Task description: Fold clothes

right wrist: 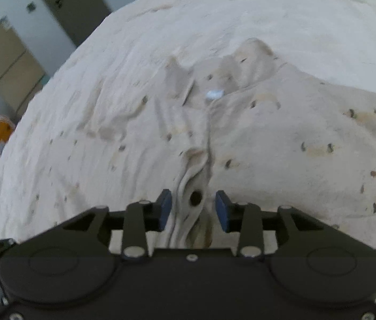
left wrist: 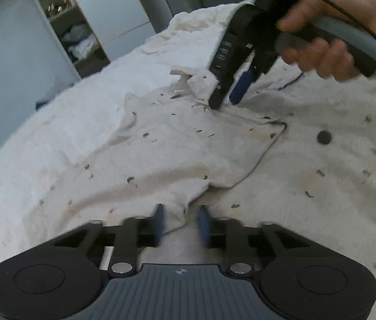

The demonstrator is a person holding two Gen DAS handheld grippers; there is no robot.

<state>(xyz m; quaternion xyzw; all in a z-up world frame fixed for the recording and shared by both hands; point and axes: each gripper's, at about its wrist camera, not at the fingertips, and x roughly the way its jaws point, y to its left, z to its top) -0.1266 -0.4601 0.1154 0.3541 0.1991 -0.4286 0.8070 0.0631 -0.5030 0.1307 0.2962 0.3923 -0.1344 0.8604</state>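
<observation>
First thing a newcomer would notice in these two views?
The cream patterned garment sprawls creased over a white bed cover, filling both views. In the left wrist view, the right gripper, held in a hand, points down onto a bunched part of the cloth. In the right wrist view its open jaws straddle a ridge of fabric with a dark button; the left gripper is open over a folded edge.

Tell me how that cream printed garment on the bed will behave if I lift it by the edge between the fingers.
The garment will probably flop and drape; it already lies in soft wrinkles. It looks light and thin, so it should lift easily. The bunched placket by the right gripper may slip unless several layers are caught.
</observation>
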